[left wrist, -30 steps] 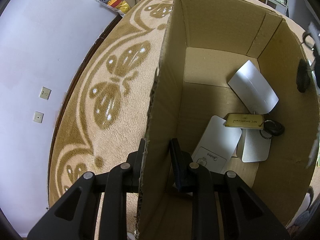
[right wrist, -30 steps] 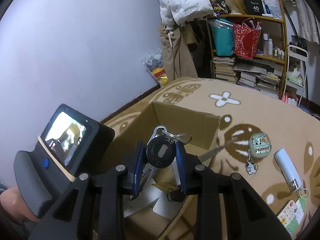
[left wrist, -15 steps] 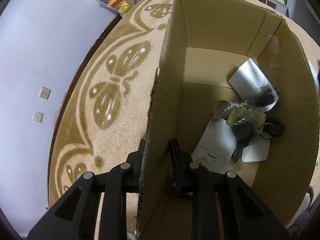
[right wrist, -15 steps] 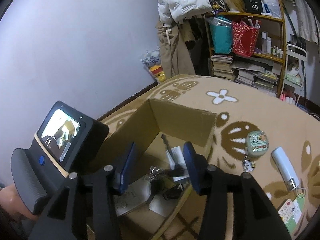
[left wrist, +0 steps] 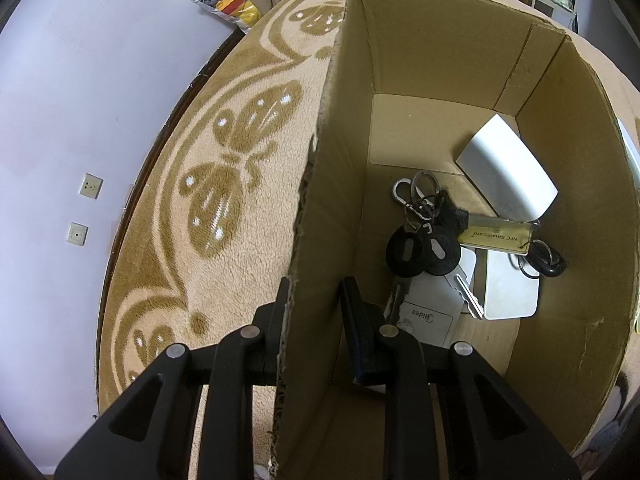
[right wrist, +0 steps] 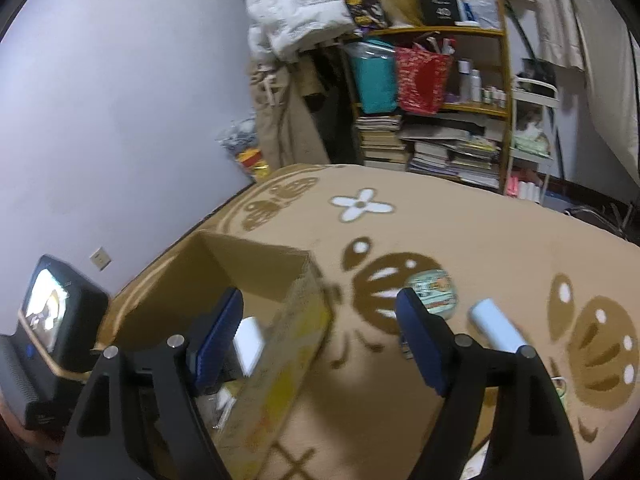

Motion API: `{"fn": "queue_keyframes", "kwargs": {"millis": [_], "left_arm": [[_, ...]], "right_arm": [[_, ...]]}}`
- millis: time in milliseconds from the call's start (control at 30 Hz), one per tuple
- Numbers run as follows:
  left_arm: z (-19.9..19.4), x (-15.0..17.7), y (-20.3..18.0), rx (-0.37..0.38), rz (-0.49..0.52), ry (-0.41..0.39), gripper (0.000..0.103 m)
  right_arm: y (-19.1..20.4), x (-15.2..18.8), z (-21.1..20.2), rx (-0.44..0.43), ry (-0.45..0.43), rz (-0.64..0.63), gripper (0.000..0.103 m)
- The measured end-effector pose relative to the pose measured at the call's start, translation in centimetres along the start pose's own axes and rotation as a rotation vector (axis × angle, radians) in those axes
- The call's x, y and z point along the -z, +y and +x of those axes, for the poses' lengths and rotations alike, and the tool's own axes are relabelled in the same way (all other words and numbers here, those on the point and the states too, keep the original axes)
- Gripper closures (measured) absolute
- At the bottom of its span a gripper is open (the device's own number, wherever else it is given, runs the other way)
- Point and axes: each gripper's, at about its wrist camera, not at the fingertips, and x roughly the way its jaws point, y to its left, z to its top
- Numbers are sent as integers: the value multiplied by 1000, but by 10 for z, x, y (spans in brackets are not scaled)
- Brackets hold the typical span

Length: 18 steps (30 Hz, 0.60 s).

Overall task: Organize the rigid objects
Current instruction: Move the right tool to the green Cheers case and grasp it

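The left tool (left wrist: pixel 314 304) is clamped on the near side wall of an open cardboard box (left wrist: pixel 432 40), one finger outside and one inside. Just ahead of the inner finger, on the box floor, lies a bunch of keys (left wrist: pixel 424 240) with black heads, resting on white cards (left wrist: pixel 508 172) and touching a gold NFC tag (left wrist: pixel 496 234). The right tool (right wrist: pixel 320 328) hangs released, fingers spread wide above the box's right wall. Beyond its right finger, on the patterned carpet (right wrist: pixel 460 224), lie a round green pouch (right wrist: pixel 432 286) and a white cylinder (right wrist: pixel 496 328).
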Motion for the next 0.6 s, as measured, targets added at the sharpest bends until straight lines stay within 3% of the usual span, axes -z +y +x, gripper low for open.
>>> {"fn": "queue_keyframes", "kwargs": {"millis": [600], "left_arm": [[0, 1, -2, -10, 11, 1, 80]], "right_arm": [[-79, -19, 80, 101, 69, 112, 20]]}}
